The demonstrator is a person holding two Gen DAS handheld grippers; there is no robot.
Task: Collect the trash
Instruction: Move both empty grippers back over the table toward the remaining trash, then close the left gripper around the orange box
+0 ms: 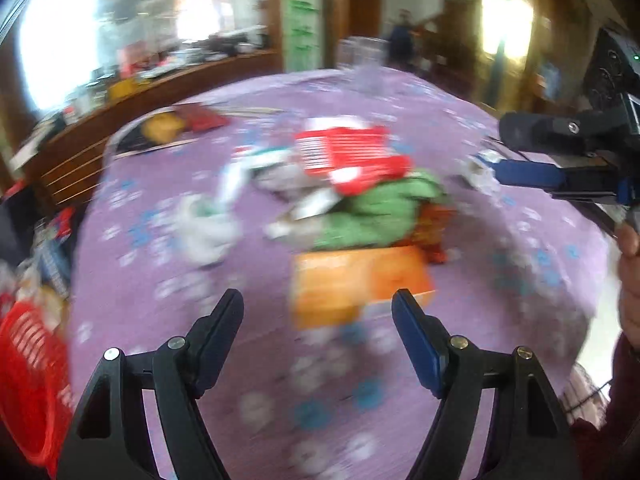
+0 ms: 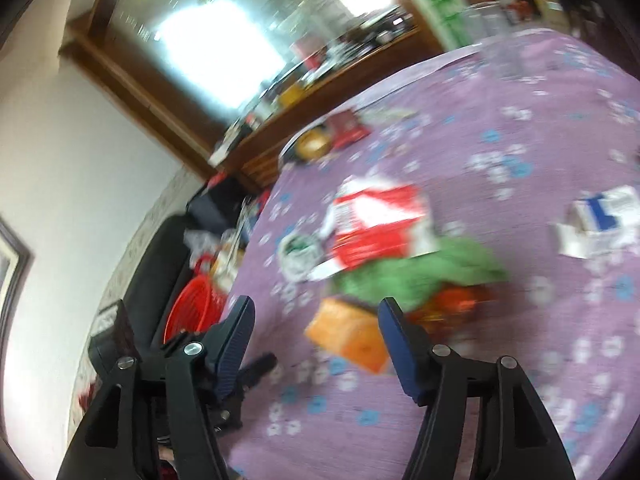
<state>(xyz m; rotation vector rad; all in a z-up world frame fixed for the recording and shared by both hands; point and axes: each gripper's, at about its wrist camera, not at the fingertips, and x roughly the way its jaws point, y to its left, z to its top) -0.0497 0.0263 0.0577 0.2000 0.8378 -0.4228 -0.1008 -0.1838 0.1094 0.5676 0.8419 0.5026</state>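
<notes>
A pile of trash lies mid-table on the purple flowered cloth (image 1: 500, 320): a red and white packet (image 1: 344, 152) (image 2: 376, 220), a crumpled green wrapper (image 1: 380, 208) (image 2: 416, 272), an orange carton (image 1: 352, 284) (image 2: 352, 336) and white crumpled paper (image 1: 204, 228). A blue and white carton (image 2: 604, 216) lies apart to the right. My left gripper (image 1: 318, 308) hangs open above the cloth, short of the orange carton. My right gripper (image 2: 316, 312) is open too, near the same carton, and reaches in from the right (image 1: 502, 152) in the left wrist view. Both views are motion-blurred.
A red plastic basket (image 1: 28, 380) (image 2: 192, 308) stands below the table's left edge beside a dark sofa (image 2: 160, 256). A plate with yellow and red items (image 1: 168, 128) sits at the far left, a clear container (image 1: 364, 68) at the far edge. A cluttered wooden sideboard (image 1: 120, 112) runs behind.
</notes>
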